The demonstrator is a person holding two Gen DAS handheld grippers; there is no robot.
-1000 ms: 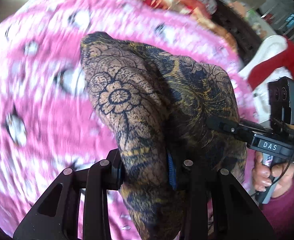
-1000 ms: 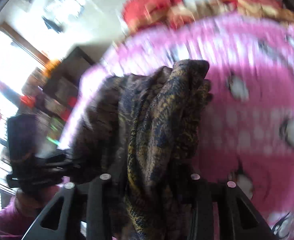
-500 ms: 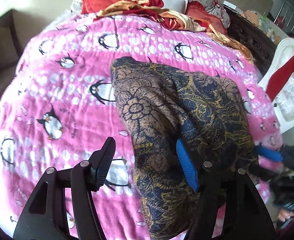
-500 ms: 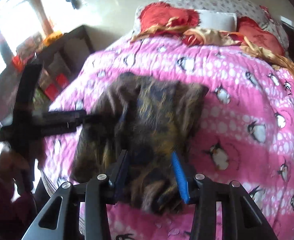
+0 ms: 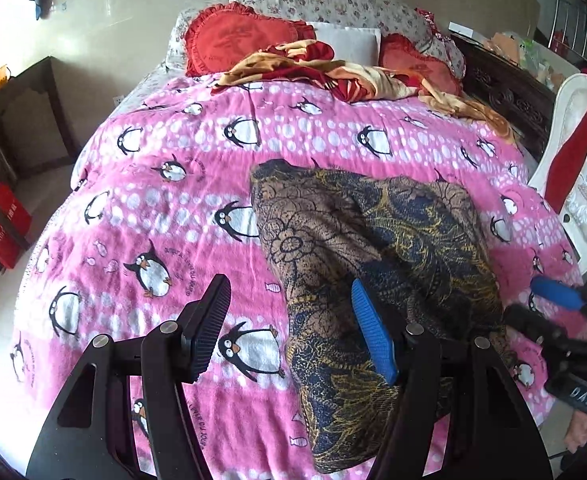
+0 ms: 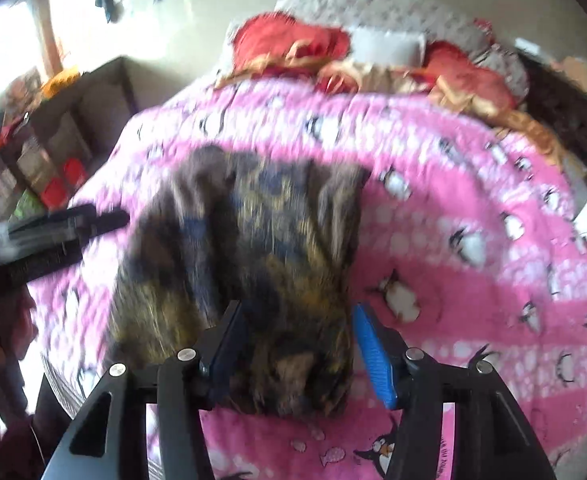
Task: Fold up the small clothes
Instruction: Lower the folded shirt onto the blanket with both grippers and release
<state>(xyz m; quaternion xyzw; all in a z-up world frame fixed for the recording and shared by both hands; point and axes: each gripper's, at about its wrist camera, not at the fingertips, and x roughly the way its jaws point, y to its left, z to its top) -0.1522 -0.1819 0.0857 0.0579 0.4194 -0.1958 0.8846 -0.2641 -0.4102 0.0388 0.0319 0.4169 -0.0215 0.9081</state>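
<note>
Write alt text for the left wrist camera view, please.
A dark patterned garment lies loosely folded on a pink penguin blanket covering a bed. The left gripper hovers open above its near edge; red pillows sit at the far end.

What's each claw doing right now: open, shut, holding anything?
Left claw: open, holding nothing; garment lies beside its blue finger.
Right claw: open, jaws just widened; garment between them, not pinched.
</note>
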